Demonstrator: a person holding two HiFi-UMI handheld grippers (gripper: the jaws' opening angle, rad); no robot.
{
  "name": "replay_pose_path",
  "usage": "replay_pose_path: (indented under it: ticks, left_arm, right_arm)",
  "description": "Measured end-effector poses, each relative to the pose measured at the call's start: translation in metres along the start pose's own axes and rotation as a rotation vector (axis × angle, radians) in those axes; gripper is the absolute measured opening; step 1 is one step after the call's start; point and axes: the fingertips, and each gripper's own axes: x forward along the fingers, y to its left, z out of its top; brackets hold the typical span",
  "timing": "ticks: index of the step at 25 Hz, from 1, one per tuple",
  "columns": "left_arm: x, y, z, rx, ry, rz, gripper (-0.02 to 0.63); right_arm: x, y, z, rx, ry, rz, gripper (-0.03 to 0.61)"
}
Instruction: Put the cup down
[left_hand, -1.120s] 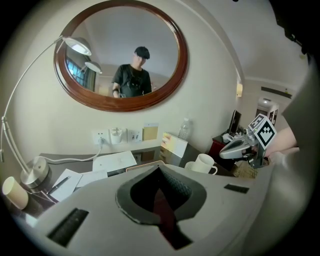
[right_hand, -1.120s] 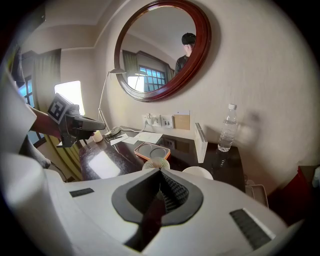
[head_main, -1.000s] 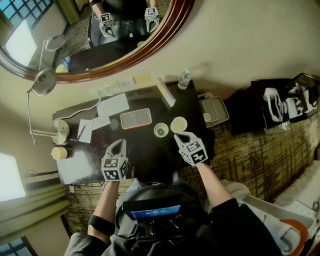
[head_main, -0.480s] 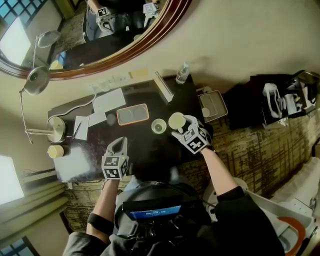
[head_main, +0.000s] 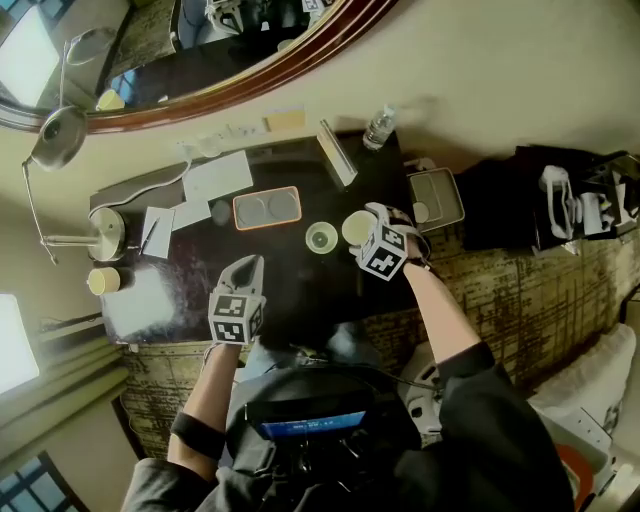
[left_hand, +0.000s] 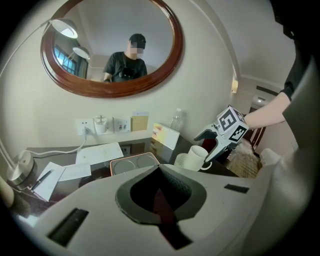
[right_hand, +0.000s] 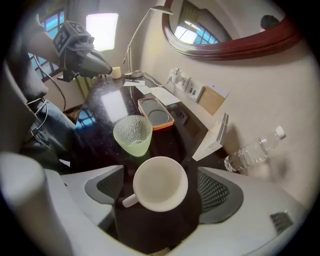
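Bearing the cup (head_main: 356, 228), a dark desk (head_main: 300, 290) stands under an oval mirror (head_main: 150, 50).

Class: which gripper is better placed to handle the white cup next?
Right. The right gripper has just been opening its jaws, which flank the white cup. The left gripper is shut, away from it.

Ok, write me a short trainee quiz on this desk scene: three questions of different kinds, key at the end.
1. True or false: the left claw is shut with nothing in it.
2. Pick one. What sits between the jaws of the right claw? A: a cup. B: a spoon. C: nothing.
3. Short answer: what colour is the glass next to the cup?

Key: 1 true. 2 A; the right claw has just been opening, and its pads are now clear of the cup. 3 green.
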Motion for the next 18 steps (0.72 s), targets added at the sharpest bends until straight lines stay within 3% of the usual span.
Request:
replay_pose_path:
  ticks: [4, 9, 10, 18]
  left_arm:
    - [0.006, -0.002, -0.004, 0.0, 0.006, 0.012, 0.0]
    - [0.009, -0.003, -0.005, -0.019, 0.009, 0.02, 0.0]
    - [0.009, 0.001, -0.009, -0.023, 0.008, 0.034, 0.0]
    - [0.006, 0.001, -0.022, -0.049, 0.019, 0.047, 0.001]
  right_arm:
    - [0.019, 0.0, -0.003, -0.107, 0.048, 0.048, 0.489]
    - [0.036, 0.008, -0.007, -0.165, 0.082, 0.143, 0.475]
    - [0.038, 0.009, -0.008, -0.185, 0.089, 0.15, 0.443]
    - [0.04, 0.011, -0.009, -0.238, 0.096, 0.153, 0.437]
